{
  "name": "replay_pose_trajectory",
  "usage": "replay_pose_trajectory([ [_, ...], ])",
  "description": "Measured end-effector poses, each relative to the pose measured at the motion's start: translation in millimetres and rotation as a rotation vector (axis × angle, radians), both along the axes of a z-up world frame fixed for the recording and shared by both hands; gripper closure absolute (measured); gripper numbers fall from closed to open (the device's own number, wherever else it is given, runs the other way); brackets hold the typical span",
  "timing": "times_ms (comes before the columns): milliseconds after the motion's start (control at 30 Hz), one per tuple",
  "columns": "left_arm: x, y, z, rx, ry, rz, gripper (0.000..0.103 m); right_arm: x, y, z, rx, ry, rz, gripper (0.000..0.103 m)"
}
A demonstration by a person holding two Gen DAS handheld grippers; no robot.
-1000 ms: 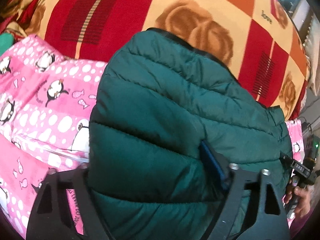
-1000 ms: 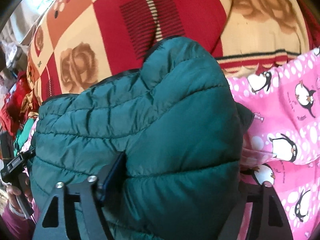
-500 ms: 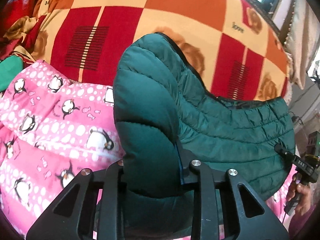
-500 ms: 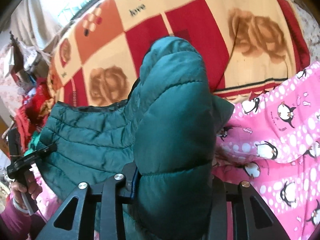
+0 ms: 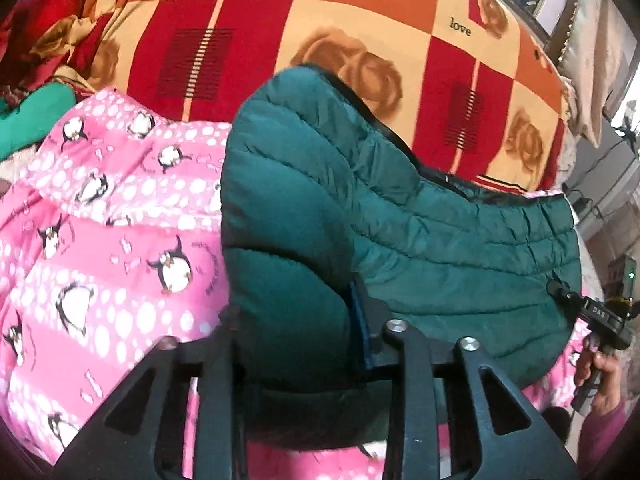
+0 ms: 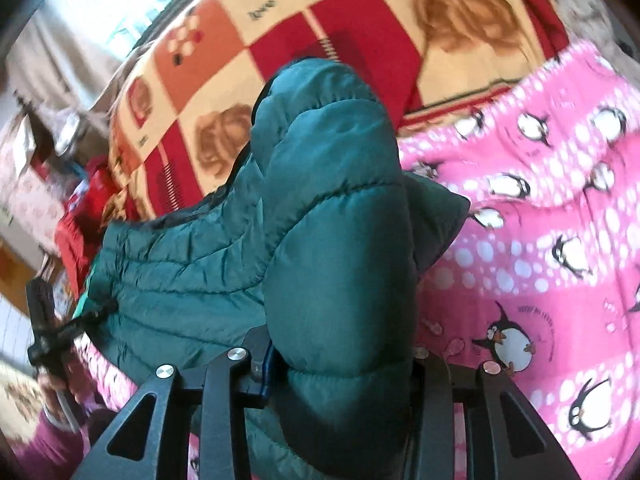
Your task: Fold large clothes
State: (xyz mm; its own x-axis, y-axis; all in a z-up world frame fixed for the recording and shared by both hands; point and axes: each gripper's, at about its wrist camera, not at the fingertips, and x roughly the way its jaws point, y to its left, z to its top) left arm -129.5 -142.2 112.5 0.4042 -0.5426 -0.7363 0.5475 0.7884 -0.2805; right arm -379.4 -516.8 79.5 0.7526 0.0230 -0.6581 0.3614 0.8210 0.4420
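A dark green quilted puffer jacket (image 5: 420, 240) hangs stretched between my two grippers, held above a bed. My left gripper (image 5: 296, 320) is shut on one bunched end of the jacket, which bulges up between its fingers. My right gripper (image 6: 340, 352) is shut on the other bunched end of the jacket (image 6: 328, 220). The right gripper also shows at the far right of the left wrist view (image 5: 600, 316), and the left gripper shows at the far left of the right wrist view (image 6: 52, 332). The fingertips are hidden by the fabric.
A pink penguin-print blanket (image 5: 100, 240) lies under the jacket, also in the right wrist view (image 6: 540, 240). A red, orange and cream checked blanket (image 5: 320, 32) covers the bed behind. Red and green clothes (image 5: 32, 112) lie piled at the left.
Both grippers have closed on the jacket ends and lifted. The jacket went from a broad spread to a strip stretched between the grippers.
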Motion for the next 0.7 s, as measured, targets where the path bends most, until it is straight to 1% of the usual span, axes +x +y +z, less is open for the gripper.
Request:
replay_pose_trajectory([
  [67,4.6,-5.7,-0.4,-0.001,-0.034,-0.004,0.061,7.3,2.2,-3.1,-0.048,0.022,-0.014,0.062],
  [100,8.5,-9.8,-0.4,0.002,-0.046,-0.008,0.058,8.1,1.6,-5.3,-0.06,0.028,-0.022,0.061],
  [133,11.1,-13.4,0.2,0.003,-0.057,-0.017,0.056,8.5,0.5,-7.7,-0.057,0.029,-0.032,0.061],
  [233,22.4,-19.6,1.7,-0.009,-0.079,-0.038,0.056,6.3,-6.8,-15.3,-0.027,0.022,-0.049,0.06],
  [300,34.8,-28.2,-1.2,0.0,-0.085,-0.037,0.049,1.6,-12.7,-21.0,-0.005,0.014,-0.069,0.06],
  [333,43.8,-32.9,-7.4,0.03,-0.057,-0.021,0.038,1.0,-14.6,-23.0,-0.001,0.015,-0.078,0.055],
  [367,53.3,-35.2,-15.9,0.055,-0.01,0.004,0.03,0.5,-15.6,-25.3,0.0,0.021,-0.087,0.051],
  [400,60.0,-36.0,-21.8,0.06,0.027,0.018,0.028,0.9,-17.0,-27.3,0.005,0.032,-0.096,0.042],
  [433,67.1,-34.8,-29.8,0.054,0.074,0.027,0.025,2.1,-18.6,-29.1,0.017,0.042,-0.096,0.036],
  [467,70.7,-33.4,-34.6,0.046,0.097,0.034,0.02,3.3,-20.2,-30.6,0.028,0.048,-0.092,0.033],
  [500,73.8,-30.8,-40.3,0.038,0.119,0.046,0.016,4.5,-21.7,-32.0,0.031,0.054,-0.088,0.028],
  [533,77.4,-27.7,-46.3,0.029,0.14,0.064,0.007,6.3,-22.3,-32.7,0.023,0.061,-0.085,0.021],
  [567,79.9,-25.8,-50.8,0.022,0.159,0.076,0.0,8.0,-23.1,-34.0,0.014,0.068,-0.081,0.018],
  [600,83.3,-23.0,-57.0,0.003,0.189,0.084,0.0,11.2,-24.5,-36.3,0.01,0.076,-0.073,0.014],
  [633,86.3,-21.3,-62.8,-0.019,0.221,0.085,0.0,14.5,-26.0,-38.5,0.019,0.079,-0.066,0.014],
  [700,90.1,-19.6,-73.3,-0.056,0.279,0.073,0.0,23.1,-28.7,-44.1,0.072,0.075,-0.036,0.014],
])
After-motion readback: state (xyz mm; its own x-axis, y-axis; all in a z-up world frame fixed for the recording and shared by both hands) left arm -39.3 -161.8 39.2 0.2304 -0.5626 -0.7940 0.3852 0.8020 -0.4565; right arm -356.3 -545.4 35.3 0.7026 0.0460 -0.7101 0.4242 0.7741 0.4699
